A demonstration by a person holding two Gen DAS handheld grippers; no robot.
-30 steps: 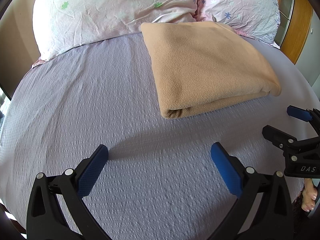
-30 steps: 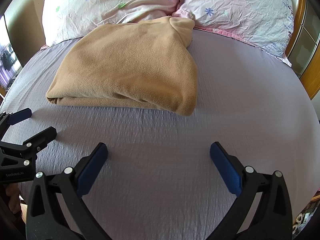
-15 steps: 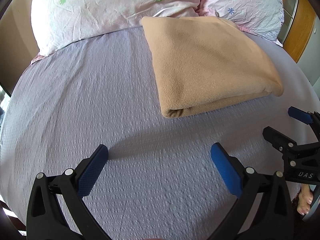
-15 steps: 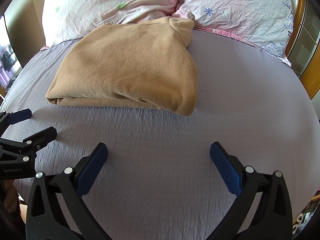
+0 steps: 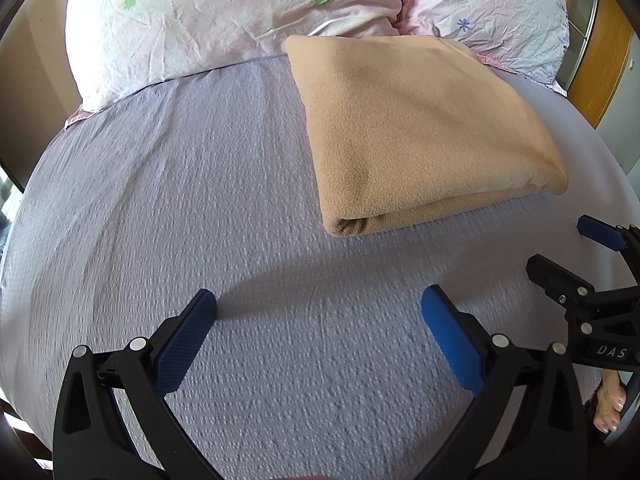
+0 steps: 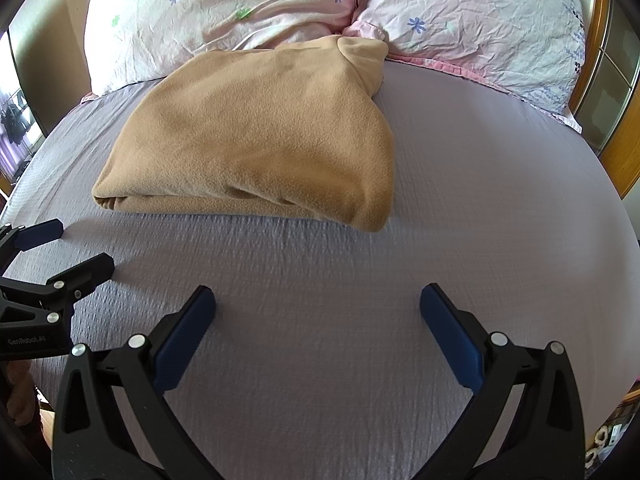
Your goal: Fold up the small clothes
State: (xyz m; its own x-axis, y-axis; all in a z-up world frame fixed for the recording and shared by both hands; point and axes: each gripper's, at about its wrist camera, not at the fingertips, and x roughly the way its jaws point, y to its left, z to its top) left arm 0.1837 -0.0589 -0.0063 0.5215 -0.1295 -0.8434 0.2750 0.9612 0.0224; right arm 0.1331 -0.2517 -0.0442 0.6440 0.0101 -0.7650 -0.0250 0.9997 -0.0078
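The tan fleece garment, folded into a thick soft rectangle [image 6: 256, 136], lies on the lilac textured bedsheet [image 6: 460, 200] at the far middle of the bed, its far edge touching the two pink flowered pillows [image 6: 460, 20]. It looks light, limp and slightly grippy; I judge it will sag and unfold if lifted by one layer, so I would pinch through all layers at the near corners, where the stacked folds show.

My left gripper [image 5: 320, 312] is spread wide and holds nothing; the garment [image 5: 420, 128] lies beyond it, to the far right. My right gripper [image 6: 318, 308] is likewise wide and holding nothing, with the garment beyond it to the far left. Both hover over bare sheet near me, apart from the cloth.
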